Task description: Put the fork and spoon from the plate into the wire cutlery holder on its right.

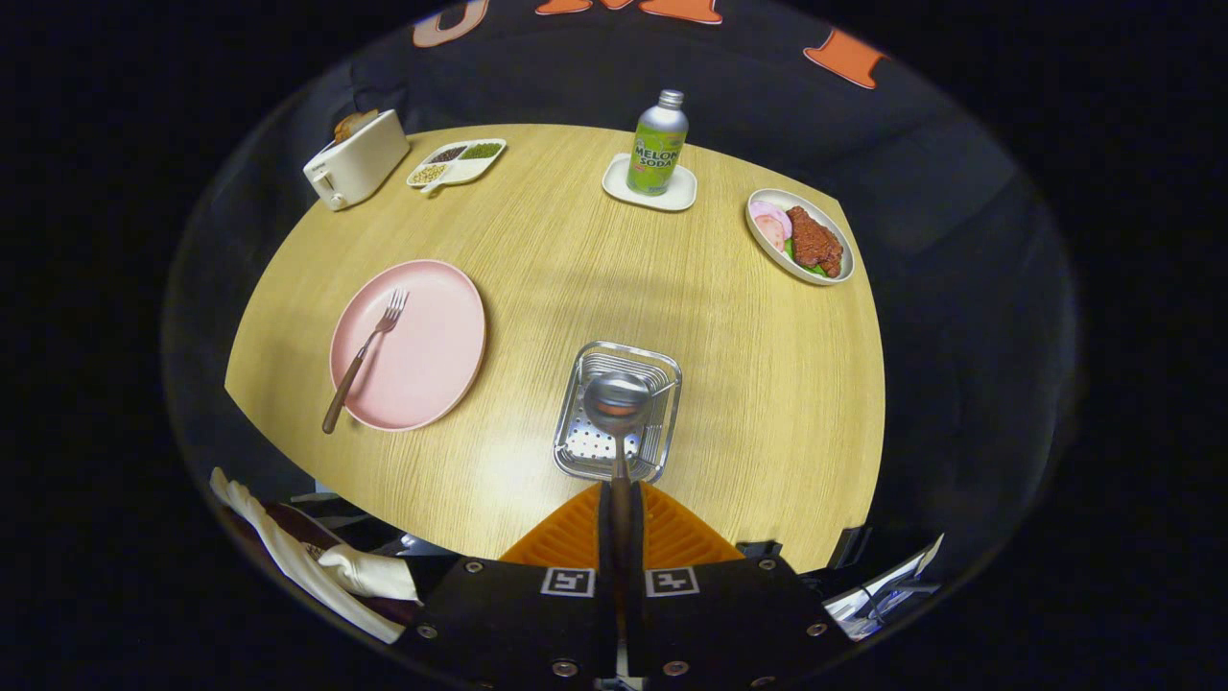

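Wood table point(576, 250): pink plate point(422, 355) w/ fork, wire holder point(576, 451), toaster point(357, 159), snack tray point(457, 162), coaster point(614, 187) w/ bottle, food plate point(763, 240).

The wire cutlery holder point(619, 413) stands on the worktop point(576, 278) as the landmark, its top open. The spoon point(617, 422) hangs over that opening, its handle clamped between the closed jaws of the gripper point(620, 523), so the way straight down into the holder is taken up only by the spoon itself. Left of the holder, a strip of bare wood separates it from the pink plate point(411, 345), where the fork point(365, 360) lies with its handle over the near rim. Right of the holder the wood is bare to the edge. Well beyond the holder stand a soda bottle point(658, 144) on a coaster point(649, 184), a food plate point(799, 236), a divided snack tray point(457, 162) and a toaster point(357, 159), all far off.
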`<action>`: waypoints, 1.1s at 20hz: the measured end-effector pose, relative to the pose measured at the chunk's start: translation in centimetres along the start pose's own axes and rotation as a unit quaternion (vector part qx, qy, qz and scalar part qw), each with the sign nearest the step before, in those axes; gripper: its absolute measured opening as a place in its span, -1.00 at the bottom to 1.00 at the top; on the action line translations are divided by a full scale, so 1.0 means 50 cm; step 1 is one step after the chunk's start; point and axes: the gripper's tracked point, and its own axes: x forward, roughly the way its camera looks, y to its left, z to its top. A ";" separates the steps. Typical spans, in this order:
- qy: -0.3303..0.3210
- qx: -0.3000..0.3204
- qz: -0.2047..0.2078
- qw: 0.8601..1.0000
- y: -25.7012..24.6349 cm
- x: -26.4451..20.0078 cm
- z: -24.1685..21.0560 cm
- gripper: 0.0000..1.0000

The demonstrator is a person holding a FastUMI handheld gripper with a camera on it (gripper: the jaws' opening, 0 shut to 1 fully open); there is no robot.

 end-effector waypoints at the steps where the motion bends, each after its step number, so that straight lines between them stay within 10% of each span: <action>1: 0.009 -0.008 0.002 1.000 0.000 0.005 0.004 -0.90; 22: 0.014 0.015 0.034 0.999 0.021 0.028 0.039 -0.79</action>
